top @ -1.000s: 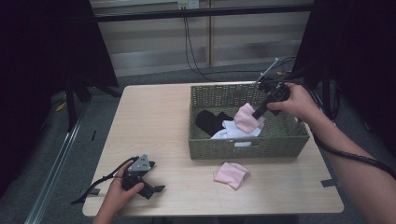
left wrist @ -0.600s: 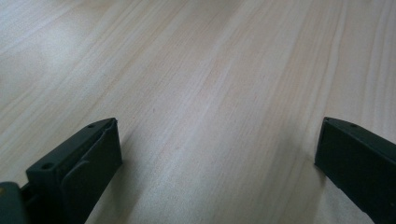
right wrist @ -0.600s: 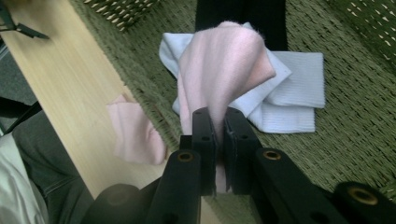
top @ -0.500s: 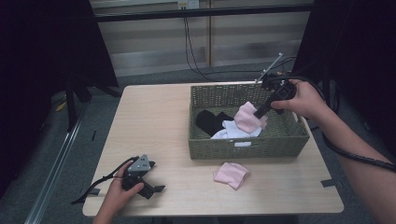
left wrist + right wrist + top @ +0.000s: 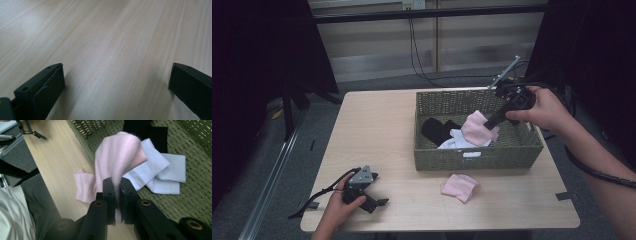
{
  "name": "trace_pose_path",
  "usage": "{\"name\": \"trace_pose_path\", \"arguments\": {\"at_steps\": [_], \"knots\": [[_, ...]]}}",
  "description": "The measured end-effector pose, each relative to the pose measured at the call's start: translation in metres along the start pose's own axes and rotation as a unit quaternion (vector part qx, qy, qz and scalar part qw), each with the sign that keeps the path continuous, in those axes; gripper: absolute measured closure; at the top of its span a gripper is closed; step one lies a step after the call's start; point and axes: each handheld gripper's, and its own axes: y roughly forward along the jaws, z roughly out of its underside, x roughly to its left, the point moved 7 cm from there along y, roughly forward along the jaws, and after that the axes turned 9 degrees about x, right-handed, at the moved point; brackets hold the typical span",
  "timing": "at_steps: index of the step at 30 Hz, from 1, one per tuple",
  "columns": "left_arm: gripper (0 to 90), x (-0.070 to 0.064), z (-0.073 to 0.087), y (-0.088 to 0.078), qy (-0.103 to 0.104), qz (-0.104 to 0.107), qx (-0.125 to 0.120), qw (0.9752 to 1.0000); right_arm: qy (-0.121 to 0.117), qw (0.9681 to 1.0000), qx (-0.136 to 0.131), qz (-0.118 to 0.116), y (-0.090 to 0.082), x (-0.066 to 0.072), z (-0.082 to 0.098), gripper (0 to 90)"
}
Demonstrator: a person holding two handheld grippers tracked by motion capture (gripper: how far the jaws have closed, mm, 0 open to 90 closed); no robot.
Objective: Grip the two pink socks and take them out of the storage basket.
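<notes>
Two grippers: right [image 5: 116, 188] pinches pink sock [image 5: 117, 157], hiding its edge; left [image 5: 117, 82] gapes.

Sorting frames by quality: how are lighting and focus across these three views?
High view: dim, with black surroundings. Left gripper view: bright glare on the table at top, its jaws soft. Right gripper view: the held pink sock is fairly sharp; the right gripper body is blurred.
</notes>
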Motion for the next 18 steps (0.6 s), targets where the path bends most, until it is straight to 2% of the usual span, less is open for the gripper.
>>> {"name": "trace_pose_path", "arguments": {"at_steps": [8, 13, 18], "knots": [[0.0, 0.000, 0.000, 0.000, 0.000, 0.000, 0.000, 1.0000, -0.026, 0.9995, -0.012, -0.016, 0.000, 0.018, 0.004, 83.7], [0.0, 0.000, 0.000, 0.000, -0.001, 0.000, 0.000, 1.0000, -0.045, 0.9987, -0.007, -0.024, 0.009, 0.033, 0.010, 83.5], [0.0, 0.000, 0.000, 0.000, -0.001, 0.000, 0.000, 1.0000, -0.058, 0.9978, -0.006, -0.032, 0.018, 0.041, 0.012, 83.4]]}}
